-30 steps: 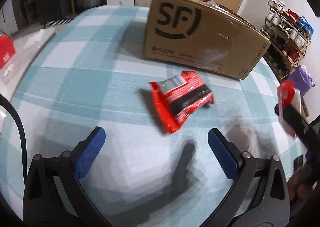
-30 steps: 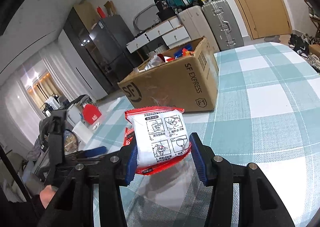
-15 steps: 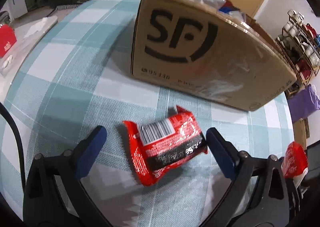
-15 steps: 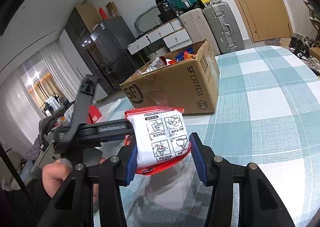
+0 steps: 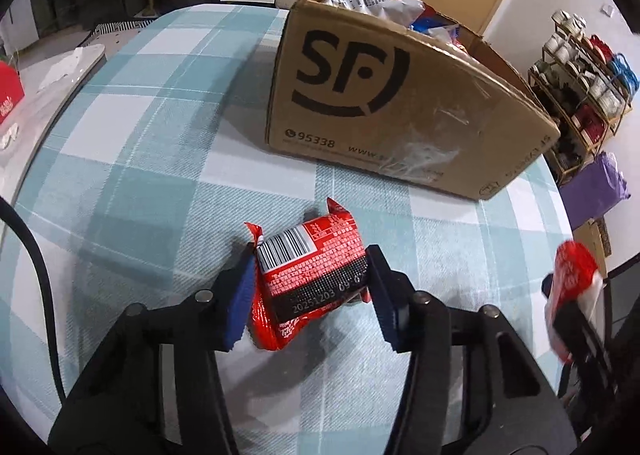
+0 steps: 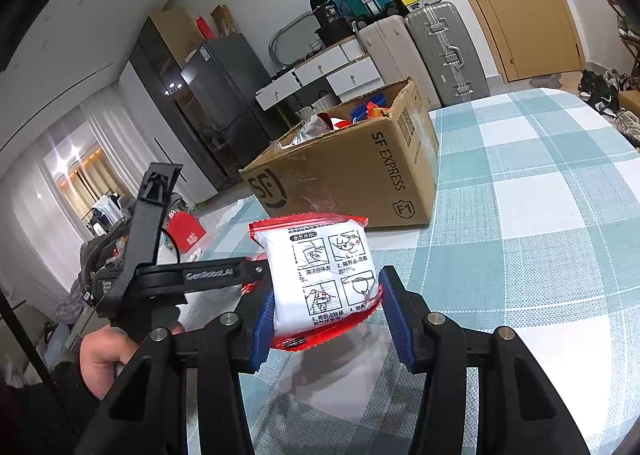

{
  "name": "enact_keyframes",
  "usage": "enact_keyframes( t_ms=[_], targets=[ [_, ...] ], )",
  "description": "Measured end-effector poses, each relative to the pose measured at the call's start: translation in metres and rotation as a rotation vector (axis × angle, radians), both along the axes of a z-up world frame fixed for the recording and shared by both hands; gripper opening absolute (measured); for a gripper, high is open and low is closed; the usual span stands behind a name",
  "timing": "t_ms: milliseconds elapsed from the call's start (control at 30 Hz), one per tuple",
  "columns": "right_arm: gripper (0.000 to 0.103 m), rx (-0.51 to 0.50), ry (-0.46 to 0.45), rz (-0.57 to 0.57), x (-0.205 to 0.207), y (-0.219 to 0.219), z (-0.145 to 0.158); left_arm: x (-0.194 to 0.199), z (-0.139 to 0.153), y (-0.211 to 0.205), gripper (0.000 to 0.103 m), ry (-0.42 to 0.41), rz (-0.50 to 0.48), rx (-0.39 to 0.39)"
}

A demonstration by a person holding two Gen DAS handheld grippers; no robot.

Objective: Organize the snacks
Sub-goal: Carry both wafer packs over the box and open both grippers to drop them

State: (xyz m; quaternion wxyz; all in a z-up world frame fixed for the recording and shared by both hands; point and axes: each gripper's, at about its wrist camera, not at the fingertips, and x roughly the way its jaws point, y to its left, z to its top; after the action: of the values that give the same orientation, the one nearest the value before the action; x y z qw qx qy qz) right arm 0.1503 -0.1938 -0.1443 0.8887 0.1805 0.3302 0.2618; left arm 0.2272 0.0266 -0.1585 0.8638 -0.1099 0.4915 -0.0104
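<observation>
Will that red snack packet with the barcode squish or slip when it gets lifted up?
The red snack packet probably squishes a bit: its wrapper is crinkly, and the left gripper, whose fingers have just been closing, now pinches its sides. The glossy film may be slippery, though the ridged blue pads should help. It looks small and puffy, so likely light.

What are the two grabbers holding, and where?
Left gripper has just closed on the red snack packet's sides. Right gripper pinches the white packet's lower sides.
</observation>
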Motion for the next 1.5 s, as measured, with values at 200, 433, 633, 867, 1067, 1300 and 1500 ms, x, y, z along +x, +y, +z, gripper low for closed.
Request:
enact_keyframes(
  t_ms=[200, 433, 633, 867, 1067, 1300, 1500],
  targets=[
    [0.049, 0.014, 0.0, -0.002, -0.001, -0.002, -0.001, -0.035, 0.012, 0.008, 0.049, -0.045, -0.009, -0.005],
    [0.049, 0.009, 0.015, -0.021, 0.002, -0.003, -0.002, -0.057, 0.033, 0.018, 0.049, -0.109, -0.038, 0.015],
    [0.049, 0.034, 0.035, -0.048, -0.007, -0.001, 0.001, -0.067, 0.062, 0.018, 0.049, -0.166, -0.057, 0.002],
    [0.049, 0.0, -0.032, -0.012, -0.019, 0.014, 0.044, -0.076, 0.109, 0.012, 0.049, -0.268, -0.098, 0.02],
    [0.049, -0.022, -0.111, 0.012, -0.028, 0.022, 0.1, -0.085, 0.155, 0.015, 0.049, -0.349, -0.14, 0.036],
    [0.049, -0.052, -0.213, 0.041, -0.031, 0.03, 0.171, -0.092, 0.206, 0.02, 0.049, -0.406, -0.183, 0.074],
    [0.049, 0.032, -0.211, 0.058, -0.016, 0.027, 0.218, -0.093, 0.247, 0.02, 0.049, -0.428, -0.221, 0.046]
  ],
)
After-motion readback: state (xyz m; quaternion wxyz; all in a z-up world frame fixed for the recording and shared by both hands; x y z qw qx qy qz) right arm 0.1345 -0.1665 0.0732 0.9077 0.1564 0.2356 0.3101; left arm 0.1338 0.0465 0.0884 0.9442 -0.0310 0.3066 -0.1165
